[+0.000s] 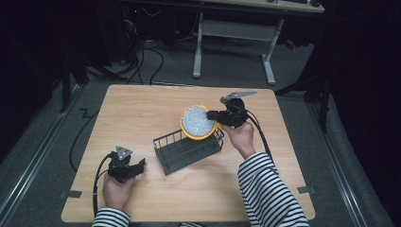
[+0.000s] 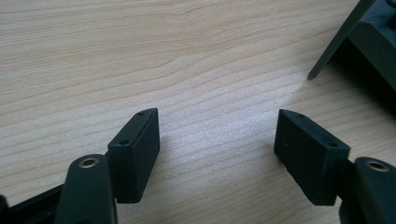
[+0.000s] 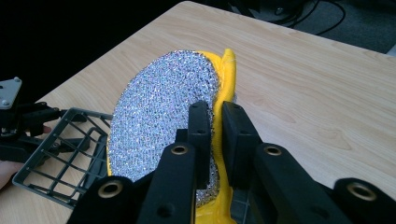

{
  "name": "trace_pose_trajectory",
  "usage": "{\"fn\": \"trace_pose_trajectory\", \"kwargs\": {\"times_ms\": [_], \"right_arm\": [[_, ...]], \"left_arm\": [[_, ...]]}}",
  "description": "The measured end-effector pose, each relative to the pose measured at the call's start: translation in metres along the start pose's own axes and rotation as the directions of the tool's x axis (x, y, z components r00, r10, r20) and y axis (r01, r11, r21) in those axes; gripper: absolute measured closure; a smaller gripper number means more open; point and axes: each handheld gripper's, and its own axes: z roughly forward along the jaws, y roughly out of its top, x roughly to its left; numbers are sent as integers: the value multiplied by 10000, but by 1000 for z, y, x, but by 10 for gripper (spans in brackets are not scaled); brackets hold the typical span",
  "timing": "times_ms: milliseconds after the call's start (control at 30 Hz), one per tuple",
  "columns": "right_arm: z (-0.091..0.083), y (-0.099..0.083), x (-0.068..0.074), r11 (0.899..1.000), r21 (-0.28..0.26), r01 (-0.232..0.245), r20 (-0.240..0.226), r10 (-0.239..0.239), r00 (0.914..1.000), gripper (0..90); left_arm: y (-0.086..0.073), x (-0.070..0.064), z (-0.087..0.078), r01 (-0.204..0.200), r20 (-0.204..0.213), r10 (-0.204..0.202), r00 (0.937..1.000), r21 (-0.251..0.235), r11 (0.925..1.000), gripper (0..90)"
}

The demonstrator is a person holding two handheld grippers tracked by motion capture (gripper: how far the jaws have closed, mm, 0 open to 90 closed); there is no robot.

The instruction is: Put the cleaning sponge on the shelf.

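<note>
Scouring pad [image 1: 197, 121], pinched at its rim by the right hand-held gripper [image 3: 215, 122] above the wire rack [image 1: 188, 150], may slip or snag; left hand-held gripper [image 2: 217, 133] rests open.

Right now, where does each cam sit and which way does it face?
High view: above the person's side, looking forward and down on the table; both striped sleeves and hands show, plus the left claw.
Left gripper view: rides the left claw, facing bare tabletop; its open jaws show, rack corner at the edge.
Right gripper view: rides the right claw, clamped on the scrubber.
Shared: the high and right gripper views both show scrubber and rack.
</note>
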Motion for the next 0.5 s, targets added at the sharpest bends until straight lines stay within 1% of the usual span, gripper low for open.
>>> {"fn": "trace_pose_trajectory", "kwargs": {"times_ms": [33, 100, 333, 500], "right_arm": [[3, 0, 0, 10000, 24, 49, -3, -49, 10000, 828], [4, 0, 1, 10000, 61, 31, -2, -30, 10000, 828], [17, -4, -1, 9995, 325, -64, -111, 67, 9999, 825], [21, -5, -1, 9990, 447, -4, -61, 7, 10000, 822]], "left_arm": [[0, 0, 0, -2, 0, 2, 10000, 2, 10000, 318], [0, 0, 0, -2, 0, 2, 10000, 2, 10000, 318], [0, 0, 0, -2, 0, 2, 10000, 2, 10000, 318], [0, 0, 0, 2, 1, -2, 10000, 1, 10000, 318]]}}
